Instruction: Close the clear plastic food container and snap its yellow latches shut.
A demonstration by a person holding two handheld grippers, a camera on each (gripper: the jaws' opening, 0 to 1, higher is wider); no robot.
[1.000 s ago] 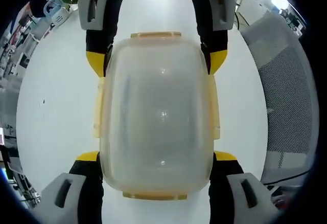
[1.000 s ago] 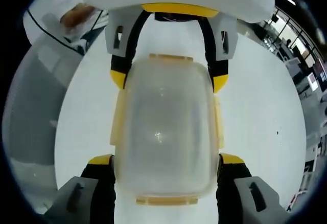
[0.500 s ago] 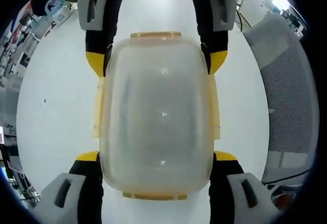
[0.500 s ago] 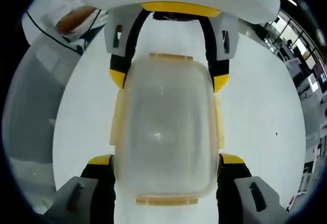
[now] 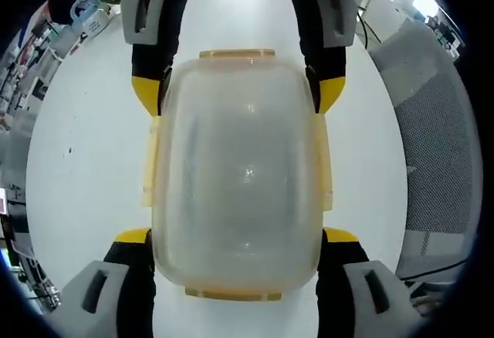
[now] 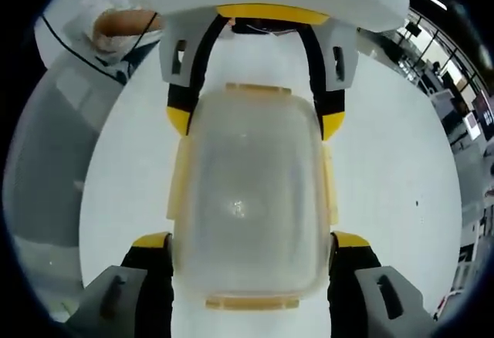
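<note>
Container (image 5: 235, 176) sits on the counter (image 5: 85, 160) between both my claws, left claw (image 5: 235, 238) and right claw (image 6: 251, 241) clamping opposite ends to steady it while yellow latches (image 6: 251, 302) get snapped

The left gripper (image 5: 235, 238), black and grey with yellow-tipped jaws, rises from the bottom of the left gripper view with its jaws spread wide, one on each long side of the near end of the clear plastic food container with yellow latches (image 5: 238, 176). The right gripper (image 6: 251, 241), of the same build, stands the same way in its own view, jaws apart and flanking the container's other end. Each gripper also shows at the top of the other's view, facing it. Whether the tips press the container's walls cannot be told.
</note>
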